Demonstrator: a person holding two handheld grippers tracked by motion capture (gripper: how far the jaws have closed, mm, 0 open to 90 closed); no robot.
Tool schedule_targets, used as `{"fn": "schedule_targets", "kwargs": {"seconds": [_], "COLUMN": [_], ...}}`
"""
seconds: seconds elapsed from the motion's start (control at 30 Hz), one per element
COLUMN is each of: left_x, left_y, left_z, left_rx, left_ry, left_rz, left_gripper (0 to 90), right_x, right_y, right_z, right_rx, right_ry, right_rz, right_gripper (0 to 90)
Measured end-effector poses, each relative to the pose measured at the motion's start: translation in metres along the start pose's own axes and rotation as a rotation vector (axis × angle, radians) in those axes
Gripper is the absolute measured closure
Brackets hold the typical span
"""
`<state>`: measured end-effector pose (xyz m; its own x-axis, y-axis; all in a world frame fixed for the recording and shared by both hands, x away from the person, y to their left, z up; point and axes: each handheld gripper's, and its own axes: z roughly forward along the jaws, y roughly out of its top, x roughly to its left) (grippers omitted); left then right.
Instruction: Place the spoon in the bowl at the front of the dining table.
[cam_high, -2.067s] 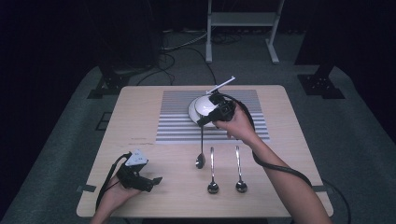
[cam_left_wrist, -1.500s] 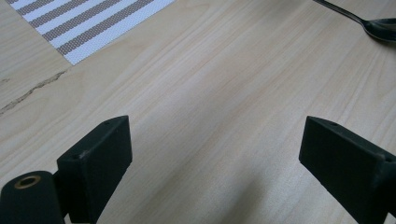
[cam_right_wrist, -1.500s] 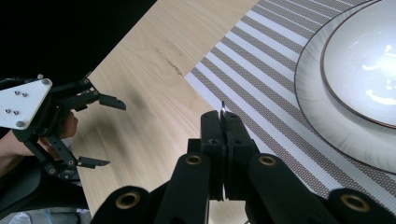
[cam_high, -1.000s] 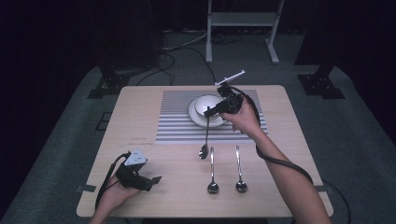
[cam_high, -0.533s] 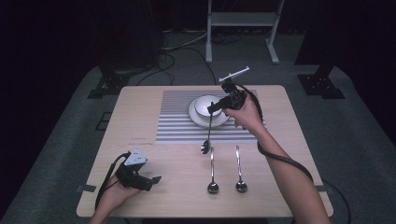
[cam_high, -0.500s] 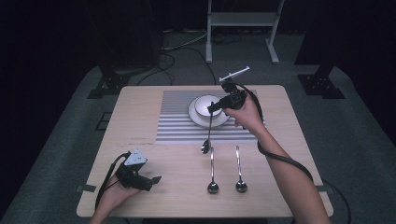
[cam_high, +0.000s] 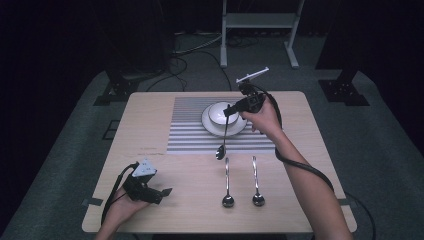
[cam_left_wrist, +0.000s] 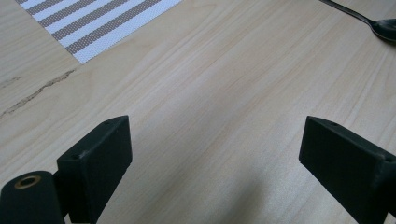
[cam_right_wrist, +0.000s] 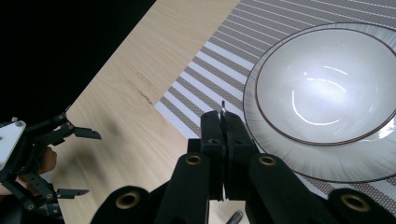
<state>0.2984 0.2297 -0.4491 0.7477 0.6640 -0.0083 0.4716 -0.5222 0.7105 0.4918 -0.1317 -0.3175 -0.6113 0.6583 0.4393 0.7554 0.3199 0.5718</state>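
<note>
My right gripper (cam_high: 231, 111) hovers over the near edge of a white bowl (cam_high: 220, 113) that sits on a white plate (cam_high: 235, 130). It is shut on the handle tip of a metal spoon (cam_high: 224, 134), which hangs straight down with its bowl end just above the striped placemat (cam_high: 190, 131). In the right gripper view the jaws of my right gripper (cam_right_wrist: 223, 125) pinch the thin handle tip of the spoon (cam_right_wrist: 222, 108), with the bowl (cam_right_wrist: 322, 88) and the plate (cam_right_wrist: 322, 163) to the right. My left gripper (cam_high: 162, 193) rests open at the front left, with bare wood between its jaws (cam_left_wrist: 219, 140).
Two more spoons (cam_high: 227, 181) (cam_high: 256, 180) lie side by side on the wooden table (cam_high: 150, 120), near the front and right of centre. One spoon bowl (cam_left_wrist: 380, 25) shows at the top right of the left gripper view. A white stand (cam_high: 260, 20) is on the floor behind the table.
My right gripper has drifted slightly right and away with the spoon hanging from it, so the spoon's bowl end has shifted toward the plate. My left gripper has kept still.
</note>
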Motion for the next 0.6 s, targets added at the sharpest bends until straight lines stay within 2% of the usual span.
{"fn": "schedule_targets", "kwargs": {"seconds": [0.6], "left_x": [0.0006], "left_y": [-0.0008], "left_z": [0.0002], "left_rx": [0.001], "left_ry": [0.005], "left_rz": [-0.001], "left_gripper": [8.3], "right_x": [-0.0058], "right_y": [0.0084], "right_z": [-0.0014], "right_rx": [-0.029], "right_ry": [-0.015], "right_rz": [0.018], "right_gripper": [88.2]}}
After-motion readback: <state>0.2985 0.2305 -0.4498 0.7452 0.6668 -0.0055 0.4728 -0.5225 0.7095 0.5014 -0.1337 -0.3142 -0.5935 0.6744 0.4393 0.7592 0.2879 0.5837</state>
